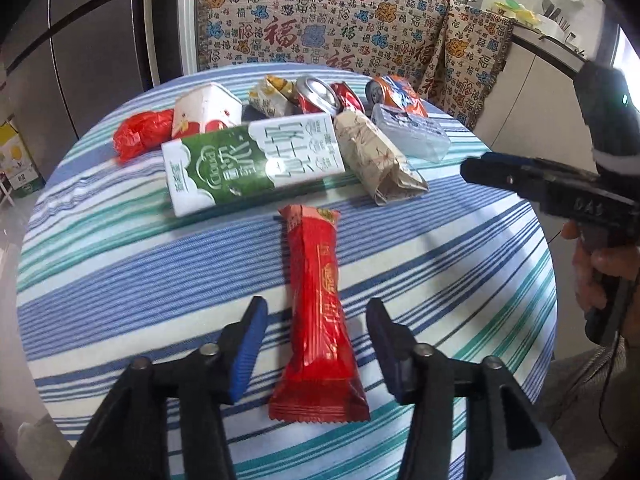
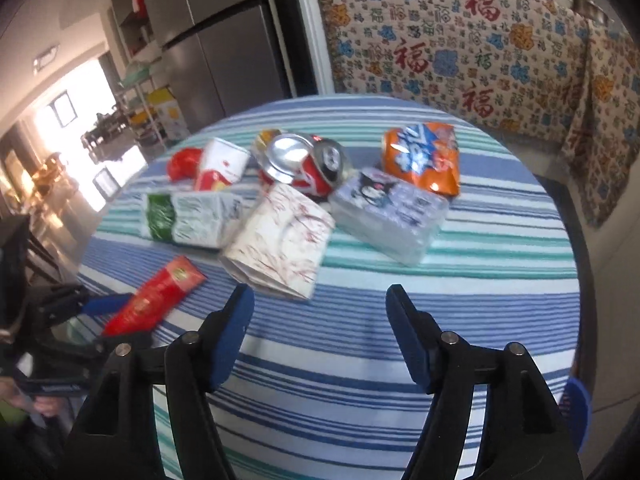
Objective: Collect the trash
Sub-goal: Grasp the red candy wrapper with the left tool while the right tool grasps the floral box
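- My left gripper [image 1: 316, 344] hangs over the near part of the striped surface [image 1: 120, 280], its fingers [image 1: 248, 344] spread to either side of a red snack wrapper [image 1: 318, 320].
- The wrapper lies flat, lengthwise between the fingers, with cloth showing on both sides of it; the pads do not press it, so I hold nothing on this side.
- My right gripper [image 2: 320, 340] hovers above bare striped cloth, its fingers [image 2: 236, 332] standing well apart with nothing between them.
- From the left wrist view, the right gripper comes in from the right edge, with a hand [image 1: 592, 276] on its handle.
- The rest of the trash sits in a cluster on the far half of the surface: a green and white carton [image 1: 252, 164] on its side just beyond the wrapper's far end, and a folded patterned paper packet [image 1: 376, 156] touching its right end.
- Behind these lie a crumpled red bag [image 1: 140, 134], a white and red paper box [image 1: 206, 110], crushed red cans [image 1: 320, 96], an orange snack bag [image 1: 396, 94] and a clear tissue pack [image 1: 412, 130].
- A patterned cloth [image 1: 340, 20] hangs behind the surface.
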Demonstrator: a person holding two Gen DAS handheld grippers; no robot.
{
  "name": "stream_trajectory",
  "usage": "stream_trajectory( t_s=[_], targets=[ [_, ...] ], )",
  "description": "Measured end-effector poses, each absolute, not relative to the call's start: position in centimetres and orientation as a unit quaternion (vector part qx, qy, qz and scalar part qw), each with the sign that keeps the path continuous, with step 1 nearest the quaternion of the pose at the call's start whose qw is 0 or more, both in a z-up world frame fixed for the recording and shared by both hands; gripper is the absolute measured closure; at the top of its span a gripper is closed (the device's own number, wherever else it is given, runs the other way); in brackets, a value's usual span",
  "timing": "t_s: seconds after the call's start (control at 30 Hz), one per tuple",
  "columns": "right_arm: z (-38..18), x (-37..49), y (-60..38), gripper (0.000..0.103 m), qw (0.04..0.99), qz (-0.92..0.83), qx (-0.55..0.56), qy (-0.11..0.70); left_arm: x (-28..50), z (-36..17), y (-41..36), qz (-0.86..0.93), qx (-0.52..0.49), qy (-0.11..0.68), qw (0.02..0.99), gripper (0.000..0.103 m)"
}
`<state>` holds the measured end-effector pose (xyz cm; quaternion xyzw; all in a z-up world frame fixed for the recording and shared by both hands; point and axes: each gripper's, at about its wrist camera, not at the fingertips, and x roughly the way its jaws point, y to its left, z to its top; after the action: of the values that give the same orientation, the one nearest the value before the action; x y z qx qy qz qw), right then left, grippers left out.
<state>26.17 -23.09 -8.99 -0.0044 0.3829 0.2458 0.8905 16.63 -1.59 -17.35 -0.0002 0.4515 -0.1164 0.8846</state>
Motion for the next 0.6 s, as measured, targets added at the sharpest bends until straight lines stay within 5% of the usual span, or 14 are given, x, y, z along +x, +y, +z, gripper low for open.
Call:
stream_trajectory(
  t_s=[0.23,0.33,0.5,0.6],
  targets=[
    [-10.6,28.2,-14.7,0.033,0.885,0.250,-0.068,0.387,17.6,-17.9,-2.3,-0.117,0.032,0.465,0.877,0.048],
    [-11.6,28.4,-14.9,0.057,0.881,0.237,-0.080,0.401,17.6,-17.9,-1.9,-0.115,0.024,0.463,0.878,0.048],
    [-10.8,27.1,-18.2,0.058,0.876,0.246,-0.073,0.409,17.8,-17.7,-1.3,-0.114,0.010,0.459,0.881,0.049],
    [-10.8,25.9,-19.8,0.057,0.864,0.257,-0.079,0.426,17.9,-17.7,-1.5,-0.118,0.011,0.462,0.879,0.076]
  ],
)
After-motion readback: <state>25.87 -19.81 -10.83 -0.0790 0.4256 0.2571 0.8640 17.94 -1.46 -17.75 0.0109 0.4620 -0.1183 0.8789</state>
